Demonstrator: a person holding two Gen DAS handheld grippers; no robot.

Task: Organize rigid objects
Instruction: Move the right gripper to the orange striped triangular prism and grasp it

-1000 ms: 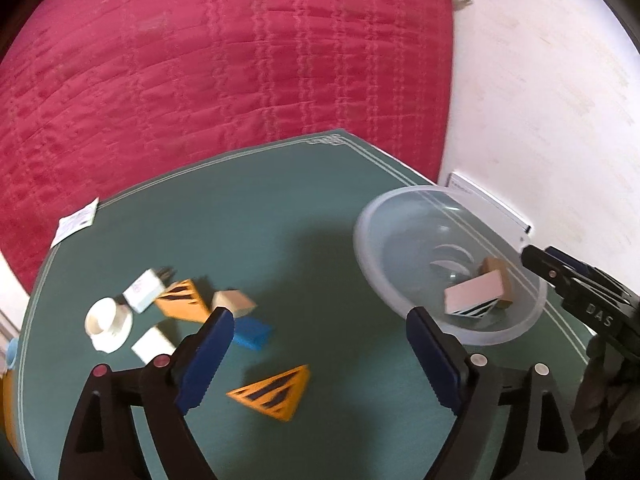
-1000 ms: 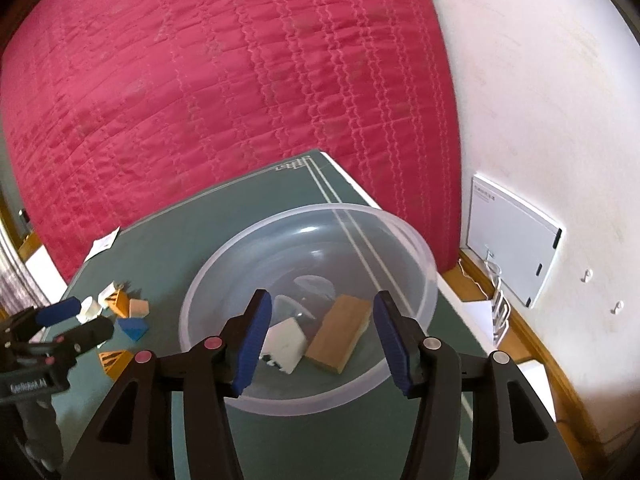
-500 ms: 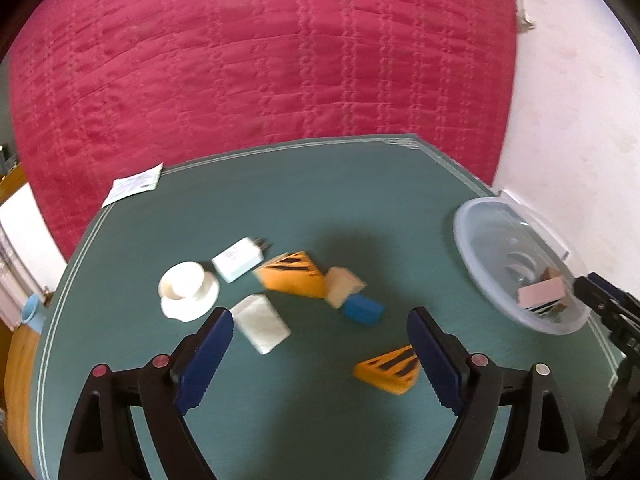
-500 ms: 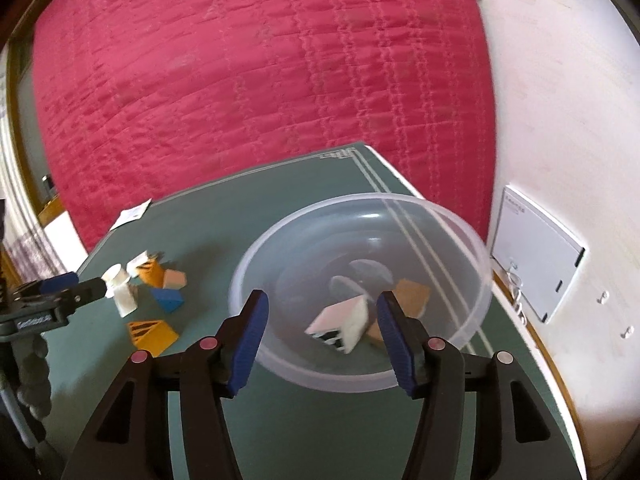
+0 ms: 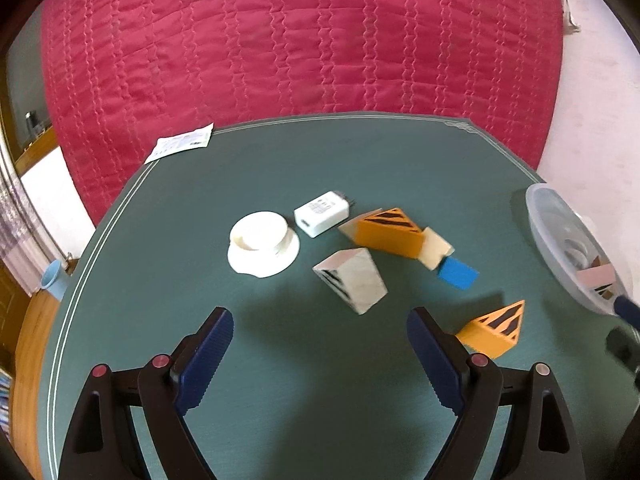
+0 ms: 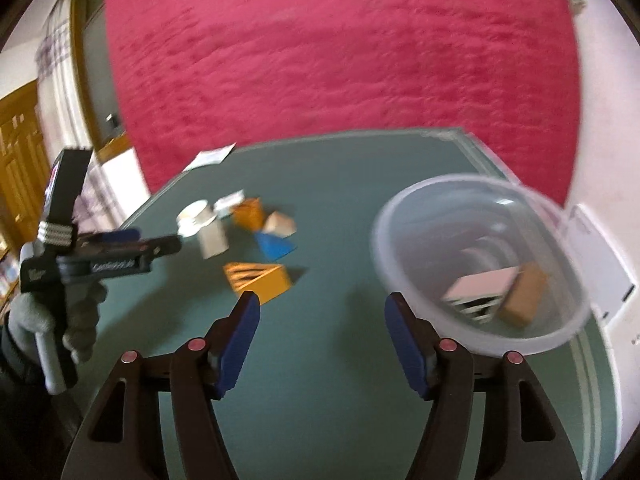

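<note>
We have both grippers empty: left gripper (image 5: 320, 344) spread wide over the counter (image 5: 360, 168), right gripper (image 6: 322, 334) parted, jaws have just been opening, nothing between them. Loose pieces sit mid-counter: white striped block (image 5: 352, 280), white charger (image 5: 322, 214), white cup (image 5: 262, 242), orange wedge (image 5: 390, 232), beige block (image 5: 436, 250) and blue block (image 5: 458, 274) touching in a cluster, second orange wedge (image 5: 494, 330) nearer right. Clear bowl (image 6: 480, 256) at right already holds two blocks. Risks as we see it: sloped wedge faces could slip out of the pads; reaching into the cluster may knock neighbours; grippers could clash near the wedge
</note>
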